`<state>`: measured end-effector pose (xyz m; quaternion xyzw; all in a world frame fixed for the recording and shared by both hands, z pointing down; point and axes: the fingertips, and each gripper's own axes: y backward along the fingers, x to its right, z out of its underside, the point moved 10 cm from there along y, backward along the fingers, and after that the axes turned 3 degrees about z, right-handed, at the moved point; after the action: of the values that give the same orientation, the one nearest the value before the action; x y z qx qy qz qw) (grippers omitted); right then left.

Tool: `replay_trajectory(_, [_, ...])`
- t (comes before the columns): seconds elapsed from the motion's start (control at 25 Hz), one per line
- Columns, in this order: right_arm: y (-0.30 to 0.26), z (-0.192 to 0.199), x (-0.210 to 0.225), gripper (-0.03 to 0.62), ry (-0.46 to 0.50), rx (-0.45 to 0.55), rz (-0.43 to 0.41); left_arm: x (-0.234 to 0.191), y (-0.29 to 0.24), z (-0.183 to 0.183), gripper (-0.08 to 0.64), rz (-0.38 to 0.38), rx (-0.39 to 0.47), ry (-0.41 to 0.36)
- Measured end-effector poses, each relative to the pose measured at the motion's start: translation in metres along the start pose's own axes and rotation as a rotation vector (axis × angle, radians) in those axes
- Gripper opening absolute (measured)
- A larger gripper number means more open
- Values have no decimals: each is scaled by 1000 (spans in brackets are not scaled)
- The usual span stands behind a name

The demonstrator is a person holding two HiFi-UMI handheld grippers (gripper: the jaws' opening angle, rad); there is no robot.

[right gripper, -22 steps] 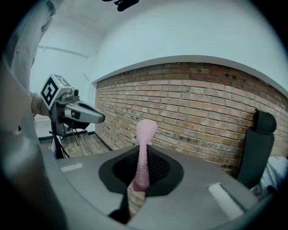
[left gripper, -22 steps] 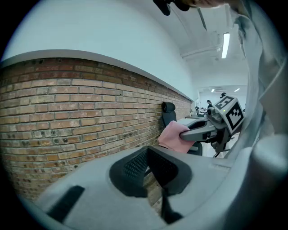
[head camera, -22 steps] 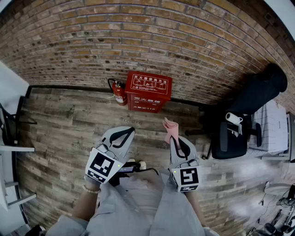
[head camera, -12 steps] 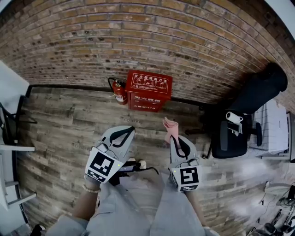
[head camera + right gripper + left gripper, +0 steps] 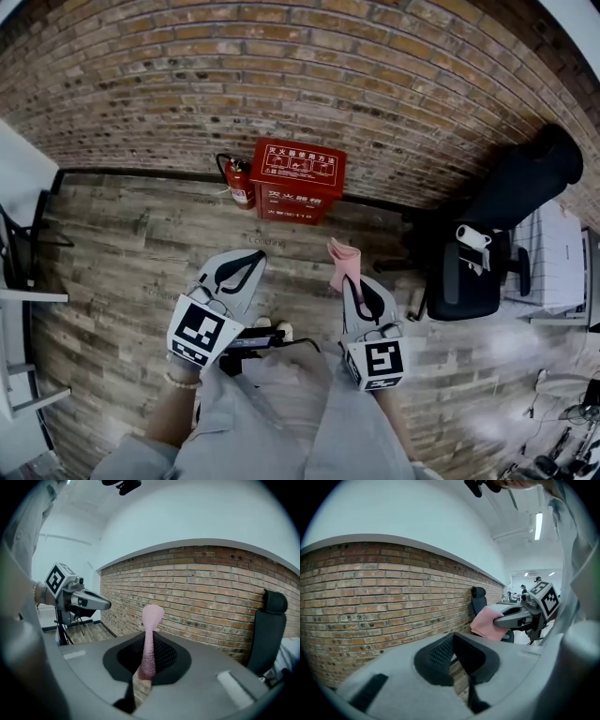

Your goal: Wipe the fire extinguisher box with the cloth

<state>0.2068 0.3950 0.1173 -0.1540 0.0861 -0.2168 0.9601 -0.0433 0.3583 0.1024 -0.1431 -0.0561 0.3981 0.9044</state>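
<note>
Approach | right gripper [image 5: 347,284] clamped on pink cloth [image 5: 341,262]; left gripper [image 5: 248,262] closed, empty | fire extinguisher box [image 5: 297,169] at 12 o'clock, well apart | best: close in, press cloth flat on lid

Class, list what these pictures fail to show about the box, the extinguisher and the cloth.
- Box: seen in the head view only; its print is too small to read.
- Extinguisher: head view; label and gauge too small.
- Cloth: lower end hidden inside the right claw; edge-on in the right gripper view, so its full spread is unseen.
</note>
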Motion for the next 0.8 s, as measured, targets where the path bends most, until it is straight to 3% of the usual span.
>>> replay_trajectory(0.36, [23,23,20,28,-11,-15,-17,32,4,7,0,-74,-6,9])
replay_trajectory(0.8, [11,23,24,28,2,-13,-49,34,-11,5,0,-65,3,16])
